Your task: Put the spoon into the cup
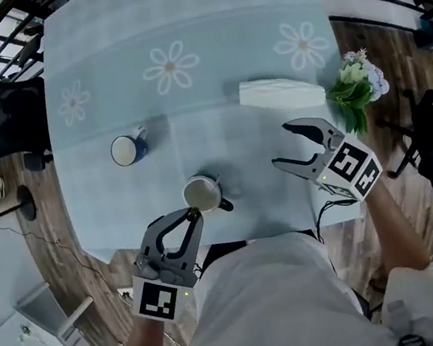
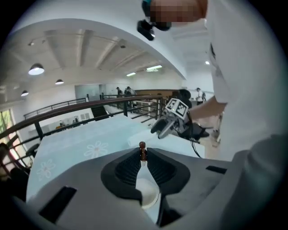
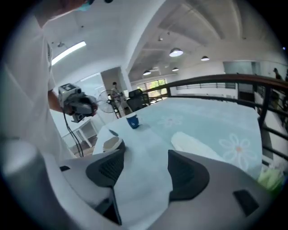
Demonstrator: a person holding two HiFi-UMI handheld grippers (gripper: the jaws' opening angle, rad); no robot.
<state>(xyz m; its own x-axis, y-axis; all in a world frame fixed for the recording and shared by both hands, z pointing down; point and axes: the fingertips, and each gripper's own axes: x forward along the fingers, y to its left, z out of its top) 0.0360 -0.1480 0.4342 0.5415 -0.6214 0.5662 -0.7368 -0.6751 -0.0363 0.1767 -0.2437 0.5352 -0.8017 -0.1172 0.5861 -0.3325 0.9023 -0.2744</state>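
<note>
we see the left gripper (image 1: 194, 212) at the near edge of the worktop (image 1: 221, 45), which is covered in a pale blue cloth printed with white daisies. in the left gripper view its jaws stand almost together, clamped on the thin handle of a small spoon (image 2: 142, 151) whose brown knobbed end pokes up just above the pads (image 2: 128, 168). a pale rounded shape shows below the jaws; we cannot tell whether it is the spoon's bowl or something under it. from the head view the tips of this gripper sit right at the near rim of the cream-coloured round cup (image 1: 201, 192), which stands upright near the front middle of the worktop, a dark piece jutting from its right side.

the right gripper (image 1: 280, 144) hangs over the worktop's right part, well apart from the cup, its jaws spread wide with only bare cloth between them in the right gripper view (image 3: 146, 161). that view also shows the cup (image 3: 111, 143) off to its left.

a blue mug (image 1: 127, 149) with a white inside stands further back on the left. a white folded cloth (image 1: 281, 91) lies behind the right gripper, and a bunch of green and pale flowers (image 1: 357, 85) rests at the worktop's right edge.
</note>
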